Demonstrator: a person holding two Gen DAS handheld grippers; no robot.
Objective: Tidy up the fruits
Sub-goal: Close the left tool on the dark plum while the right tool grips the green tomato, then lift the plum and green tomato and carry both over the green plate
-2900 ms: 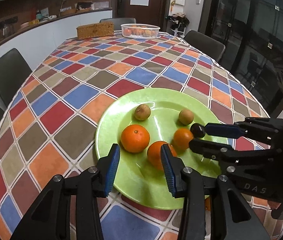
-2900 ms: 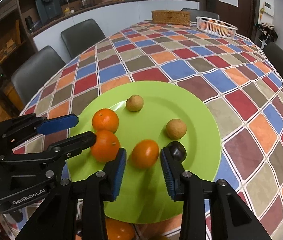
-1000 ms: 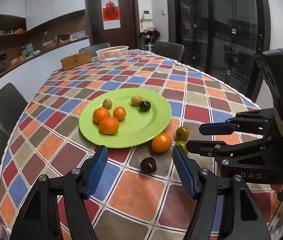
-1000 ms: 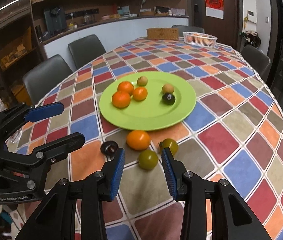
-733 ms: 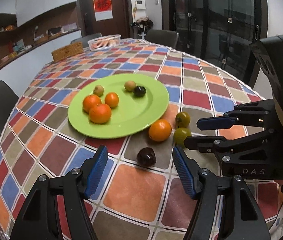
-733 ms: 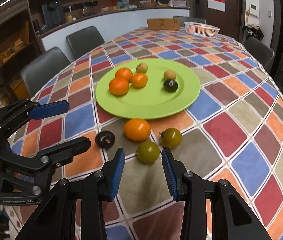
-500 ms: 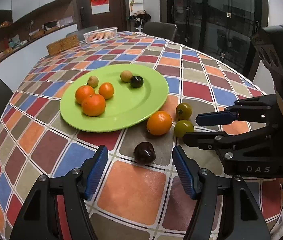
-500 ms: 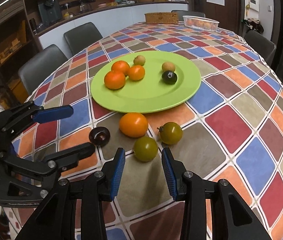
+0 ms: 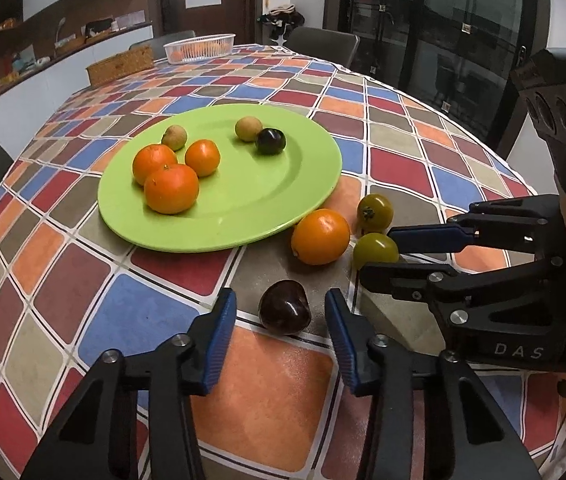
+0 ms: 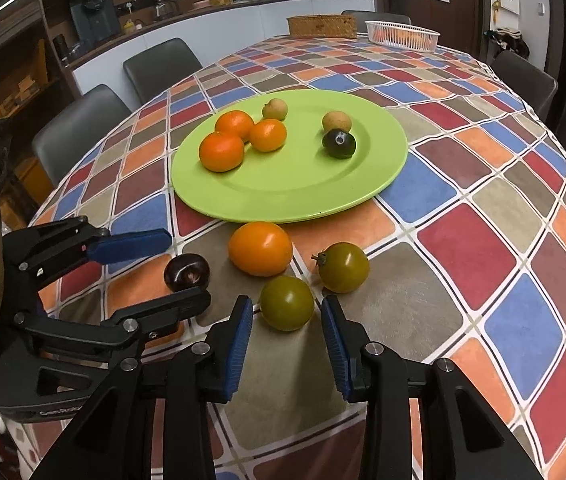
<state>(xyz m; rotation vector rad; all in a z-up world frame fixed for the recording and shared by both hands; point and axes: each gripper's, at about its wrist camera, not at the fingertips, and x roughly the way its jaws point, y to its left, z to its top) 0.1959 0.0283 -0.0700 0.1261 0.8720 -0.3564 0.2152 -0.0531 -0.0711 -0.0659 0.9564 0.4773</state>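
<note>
A dark plum (image 9: 285, 307) lies on the checked tablecloth between the blue pads of my left gripper (image 9: 279, 320). Its jaws are closing, with a gap still on each side. A green tomato (image 10: 287, 302) sits between the pads of my right gripper (image 10: 287, 332), also closing and not touching. From the right wrist view the left gripper (image 10: 187, 268) brackets the plum (image 10: 186, 272). Beside them lie an orange (image 9: 320, 236) and a second green tomato (image 9: 375, 211). The green plate (image 9: 219, 220) holds three oranges, two small brown fruits and a dark plum.
A white basket (image 9: 199, 46) and a wicker box (image 9: 119, 65) stand at the table's far end. Dark chairs (image 10: 79, 128) line the left side. The tablecloth's near edge falls away just behind both grippers.
Both grippers pulled back from over the plate, then sank toward the loose fruit on the cloth. The left jaws narrowed around the plum; the right jaws drew in slightly around the green tomato.
</note>
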